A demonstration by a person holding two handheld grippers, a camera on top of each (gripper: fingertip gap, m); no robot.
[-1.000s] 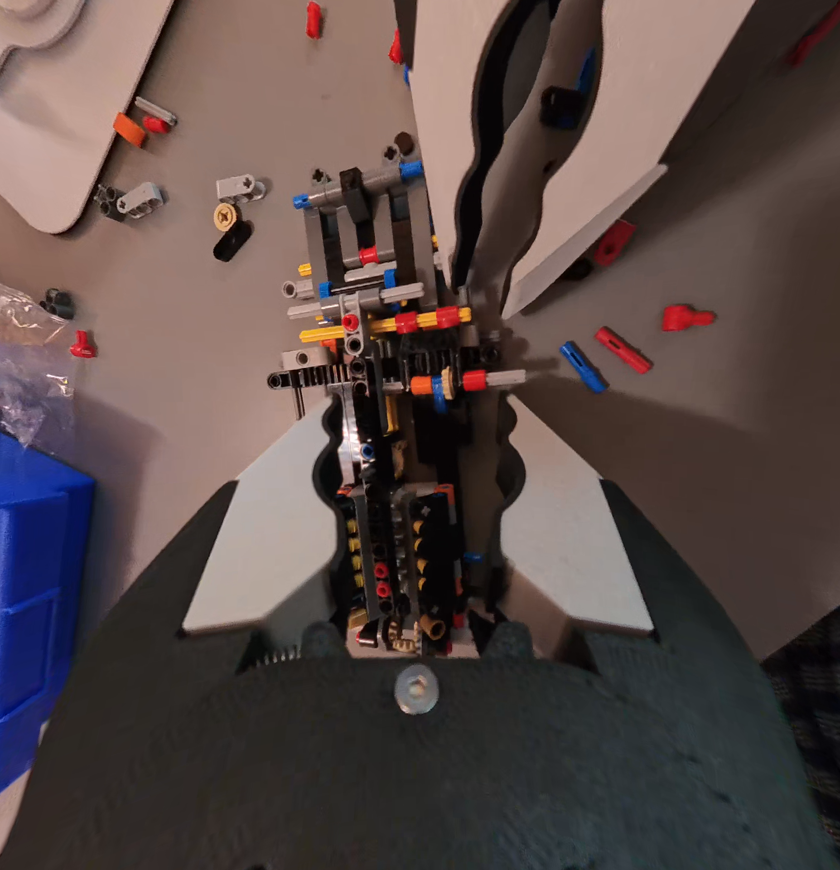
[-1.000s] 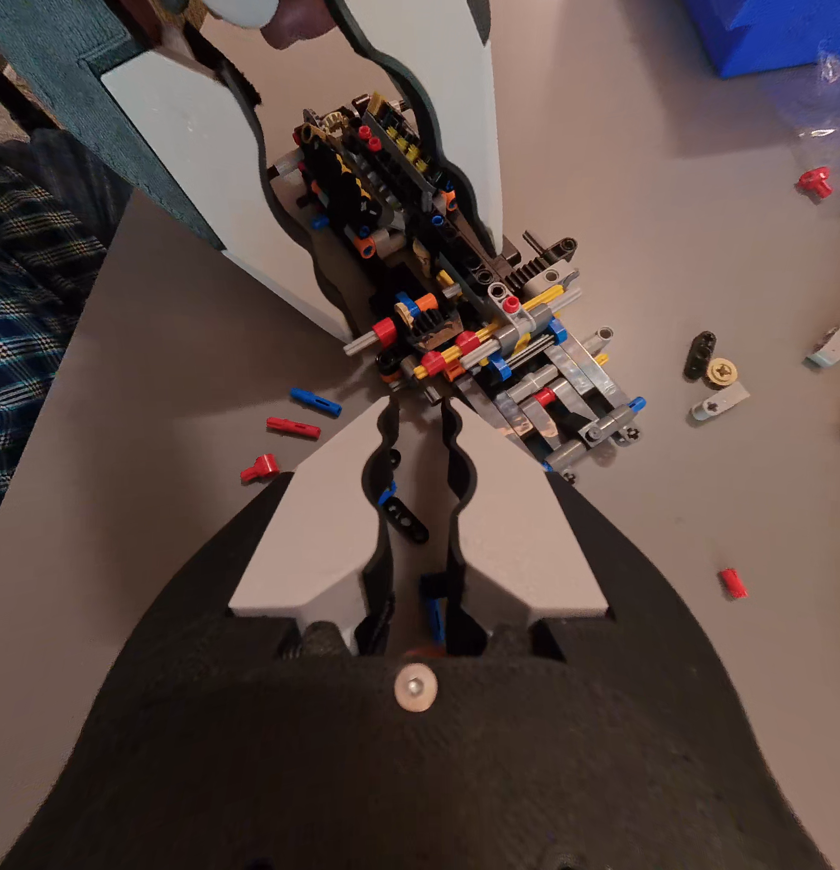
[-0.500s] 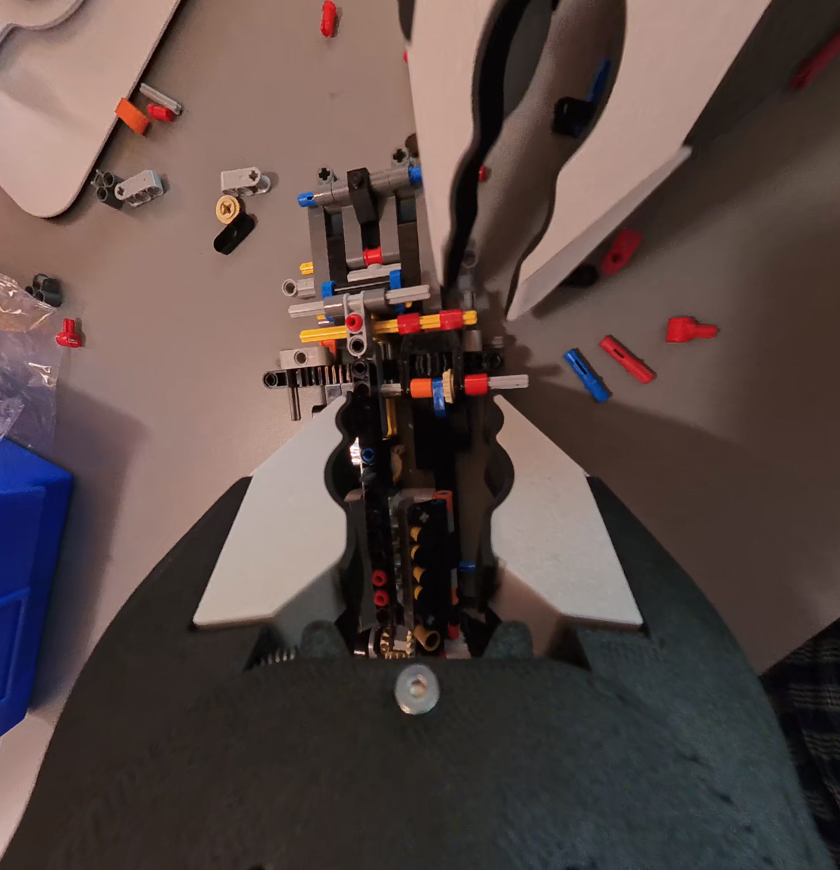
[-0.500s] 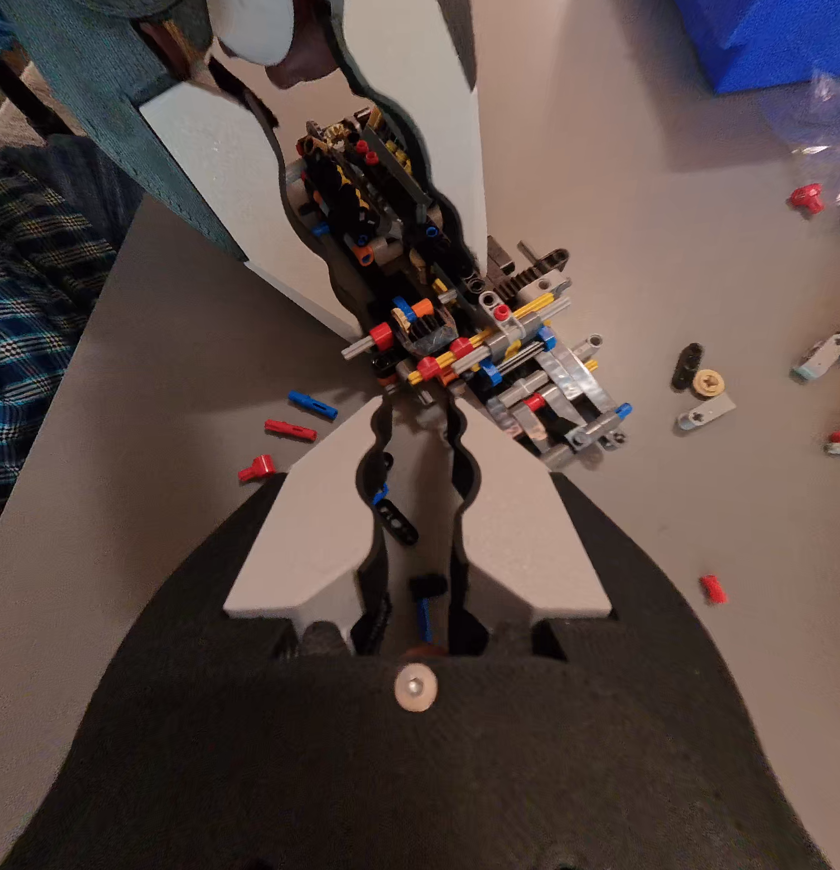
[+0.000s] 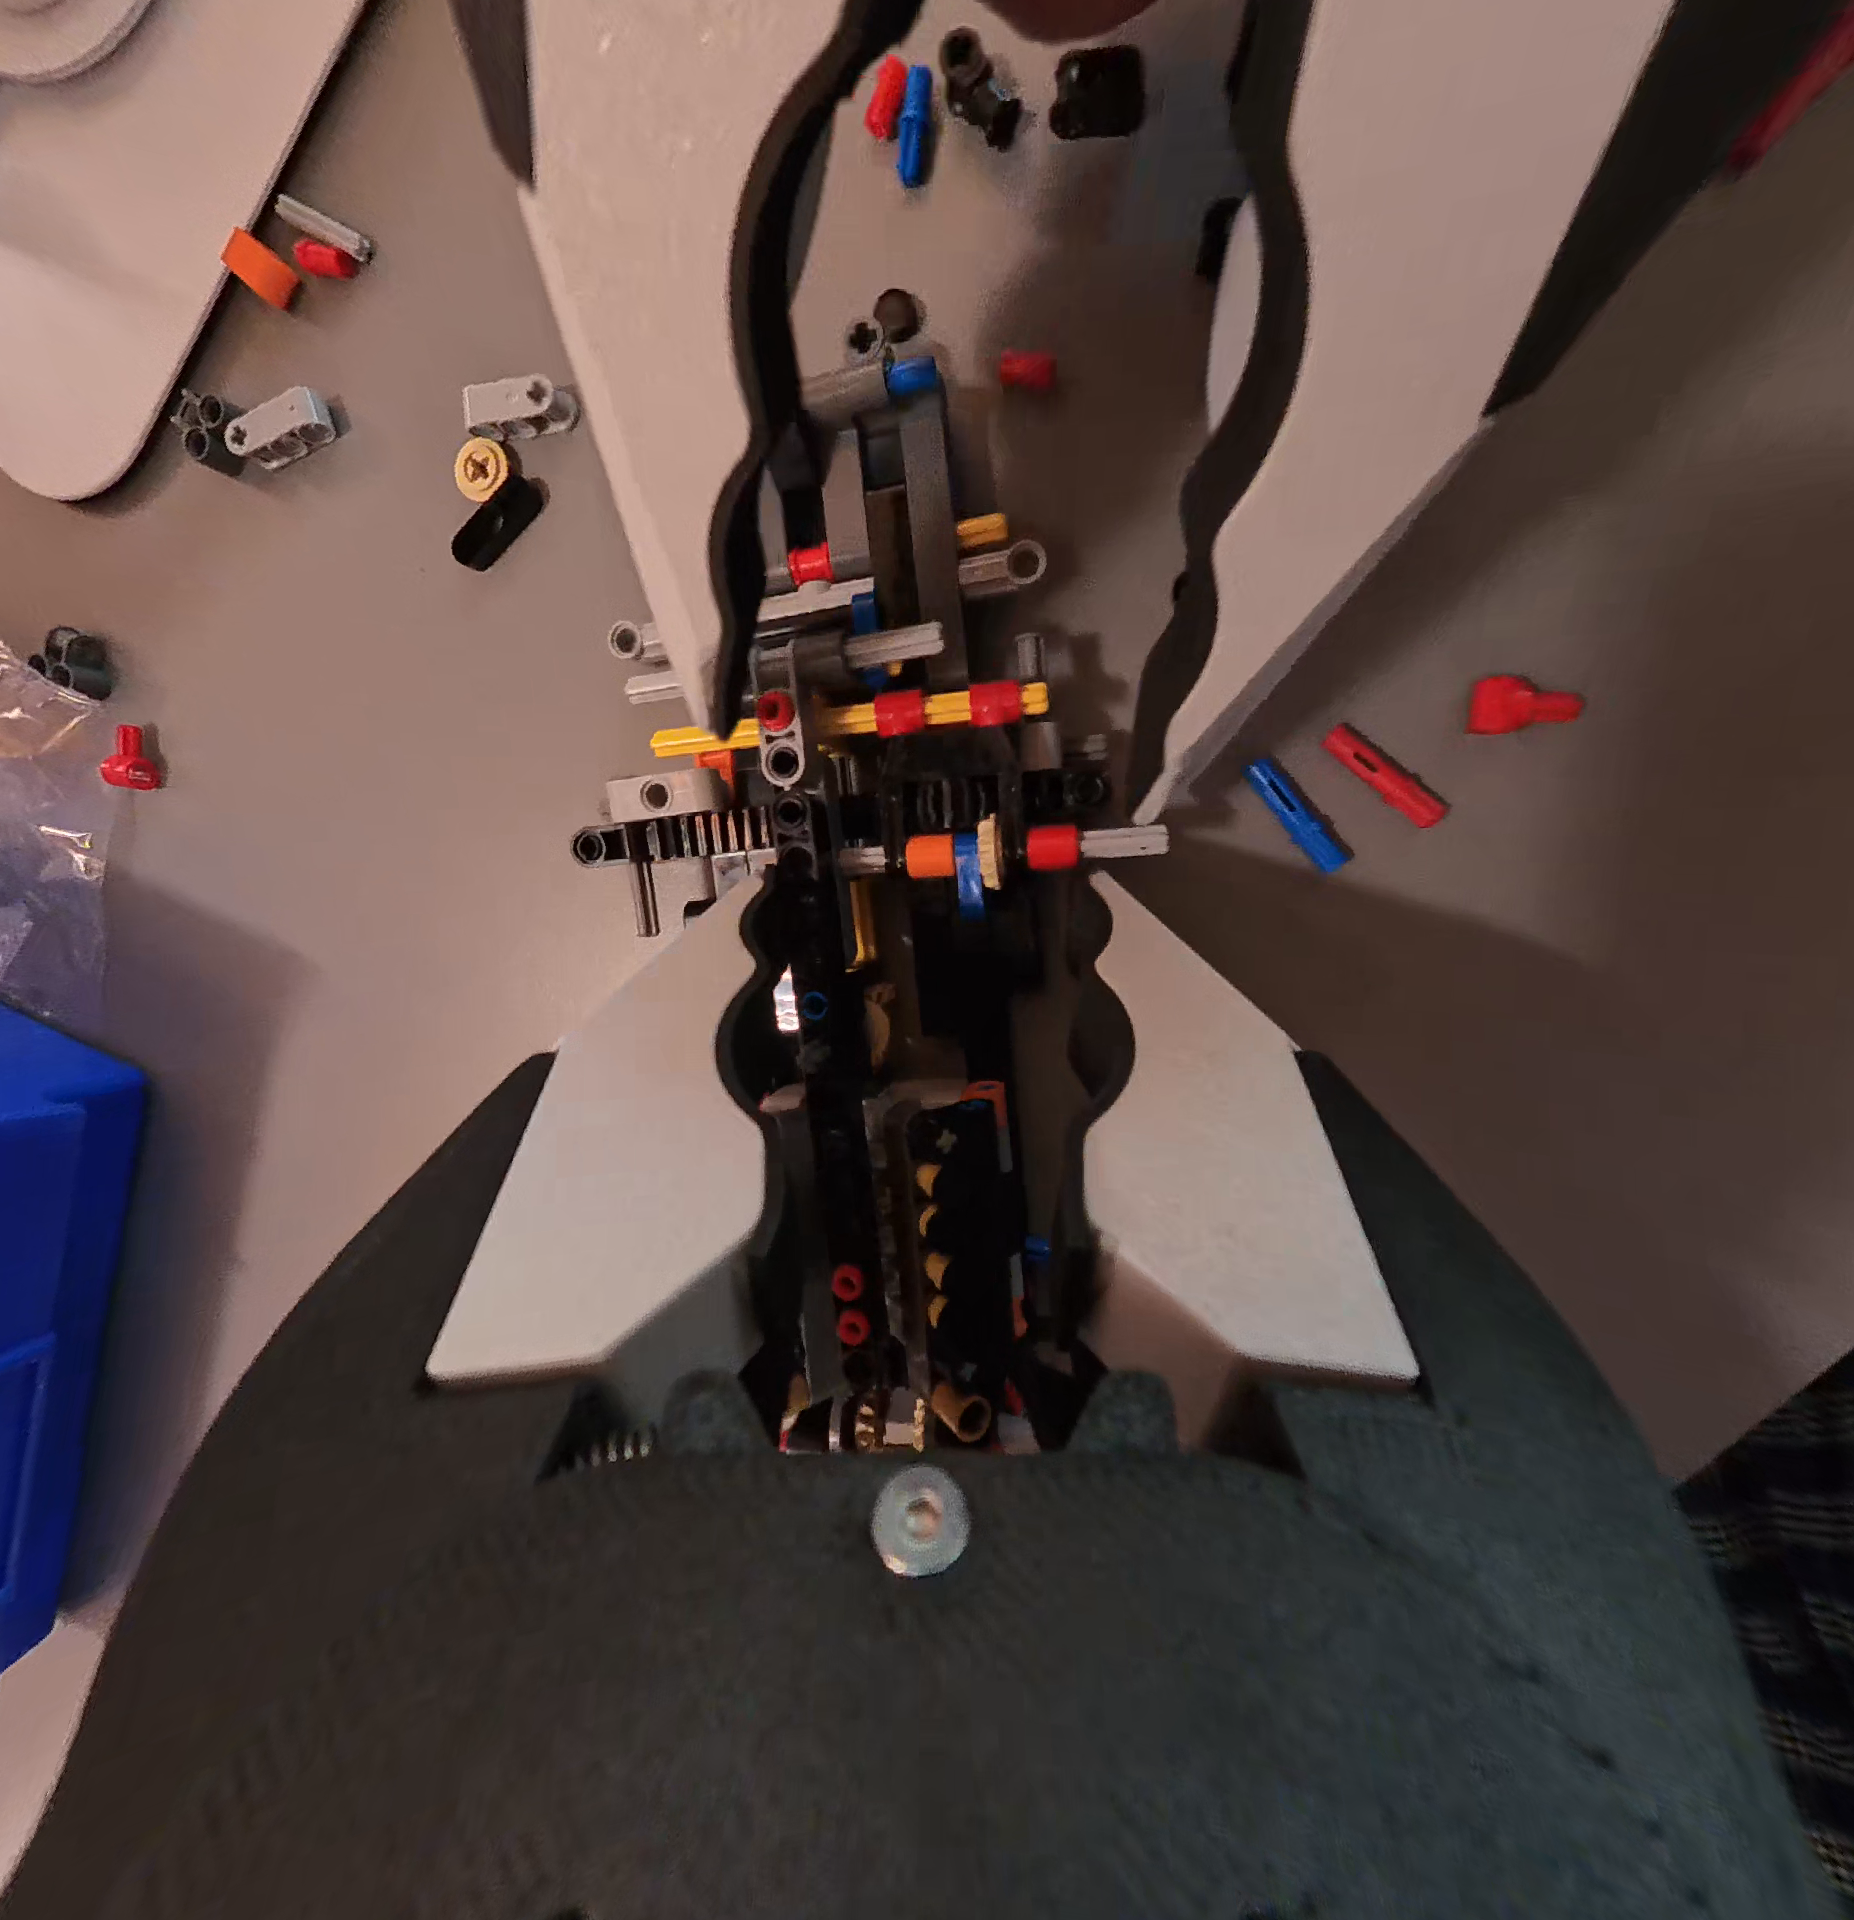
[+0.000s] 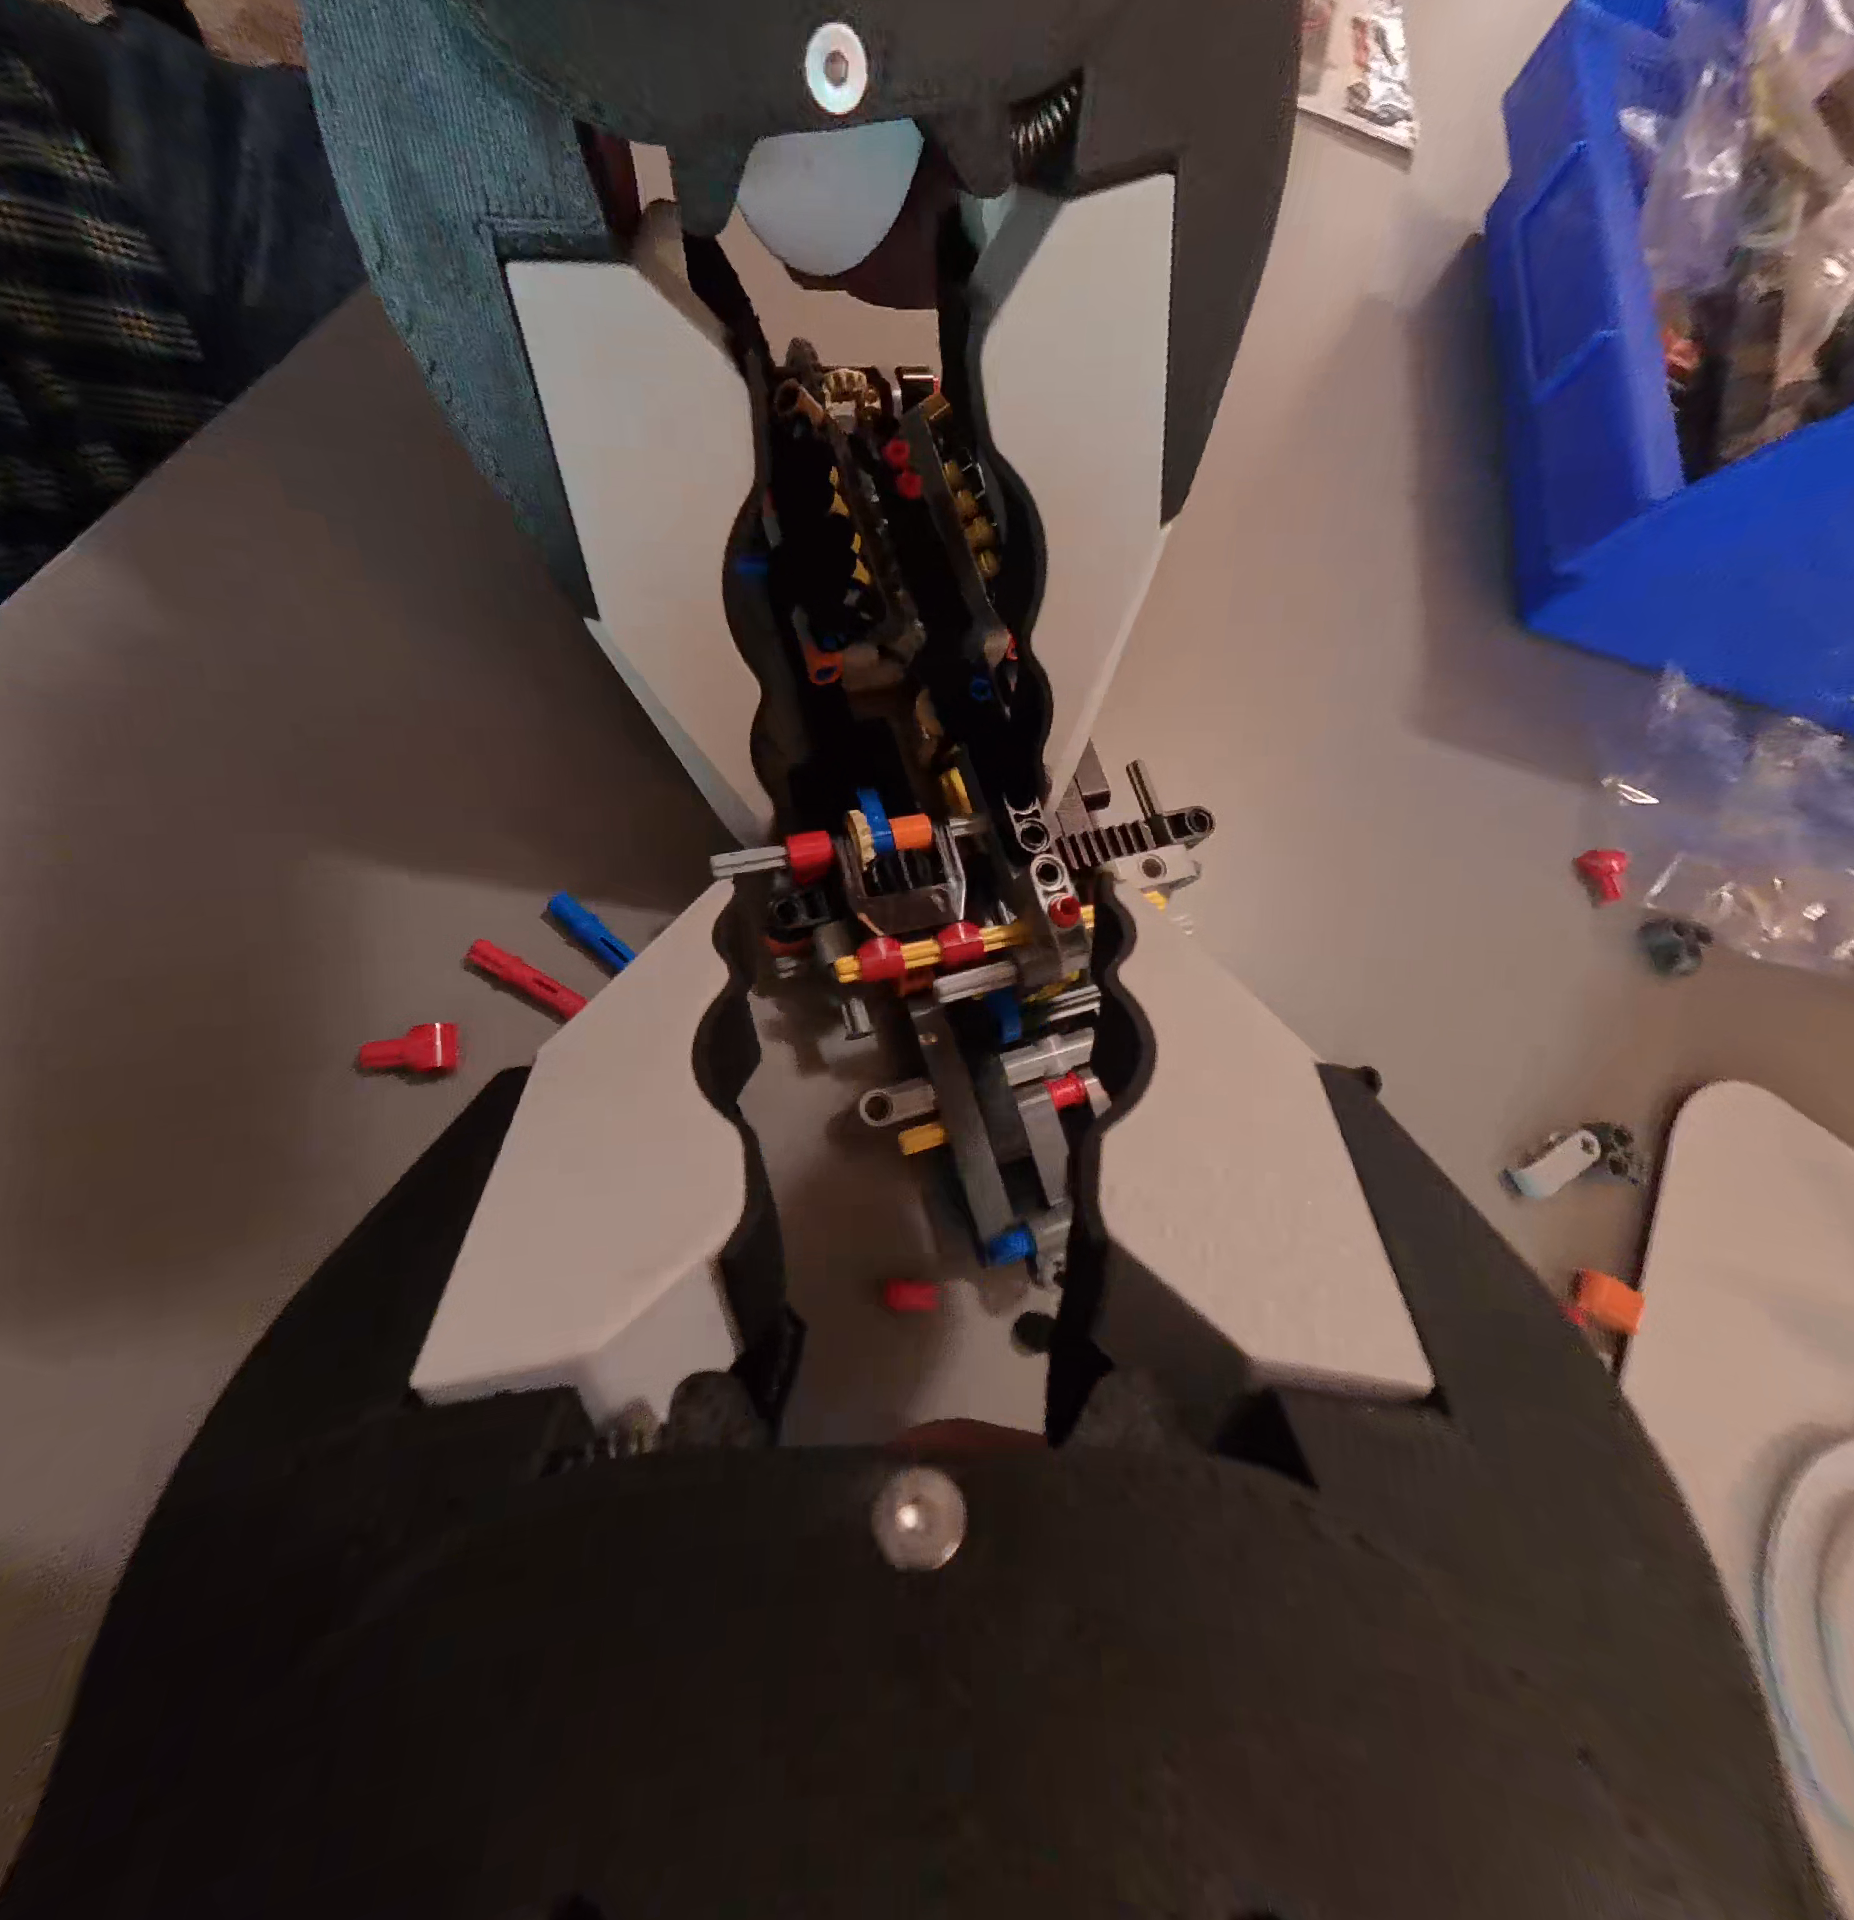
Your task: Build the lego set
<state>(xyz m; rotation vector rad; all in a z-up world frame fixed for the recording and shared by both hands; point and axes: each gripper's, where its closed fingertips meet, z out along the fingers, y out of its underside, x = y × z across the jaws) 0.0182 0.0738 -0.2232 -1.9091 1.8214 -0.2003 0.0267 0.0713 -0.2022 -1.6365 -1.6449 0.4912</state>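
Dim warm light, soft shadows, blurred wide-angle edges.

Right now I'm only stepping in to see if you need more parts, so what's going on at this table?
A person is building a lego model with two handheld grippers. The left gripper is shut on the model's dark rear half. The right gripper is open, its fingers straddling the grey front frame, one touching or nearly touching its side. Loose pins lie around on the table, and a blue bin of bagged parts stands at the side.

Glossy plastic lego assembly (image 5: pixel 892 790), matt table (image 5: pixel 1629 1039).
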